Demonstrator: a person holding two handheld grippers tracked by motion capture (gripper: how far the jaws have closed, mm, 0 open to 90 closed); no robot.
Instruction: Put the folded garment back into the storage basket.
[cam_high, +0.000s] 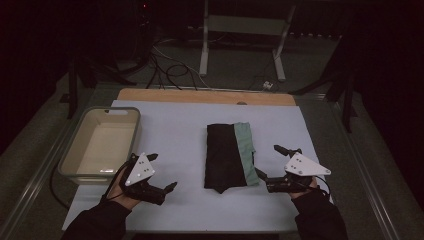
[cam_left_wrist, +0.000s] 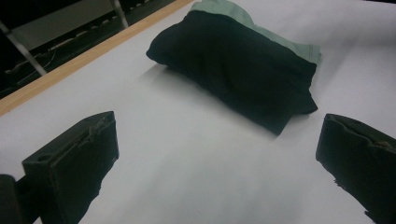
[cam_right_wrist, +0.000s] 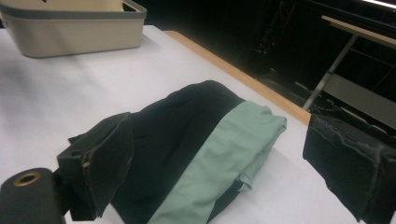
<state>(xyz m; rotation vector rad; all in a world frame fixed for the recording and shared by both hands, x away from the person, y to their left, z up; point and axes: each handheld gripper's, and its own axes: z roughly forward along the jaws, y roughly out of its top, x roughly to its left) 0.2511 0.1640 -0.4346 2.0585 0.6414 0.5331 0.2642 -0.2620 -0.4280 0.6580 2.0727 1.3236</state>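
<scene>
Centrally on the worktop lies a folded garment, mostly black with a pale green band along its right side. It rests flat on the white sheet that covers the worktop, a little right of the middle, its long side running away from the person. In the left gripper view the same bundle sits ahead of the jaws with bare sheet between; the green part shows as a thin strip on its far edge. In the right gripper view the garment fills the space between the jaws, its near end cut off by the bottom of the picture.

The right hand-held gripper sits just beside the garment's right edge, jaws spread wide and holding nothing; whether the near jaw touches the cloth is hard to make out. The left hand-held gripper lies well apart from the garment on its left, jaws likewise wide open and empty, low over the sheet.

Farther left, a beige bin with a grey rim stands at the worktop's left edge; its inside looks bare. Its rim and wall also appear in the right gripper view, where the top is cut off. Behind the worktop the room is dark, and cables and a metal frame on the floor are dim.
</scene>
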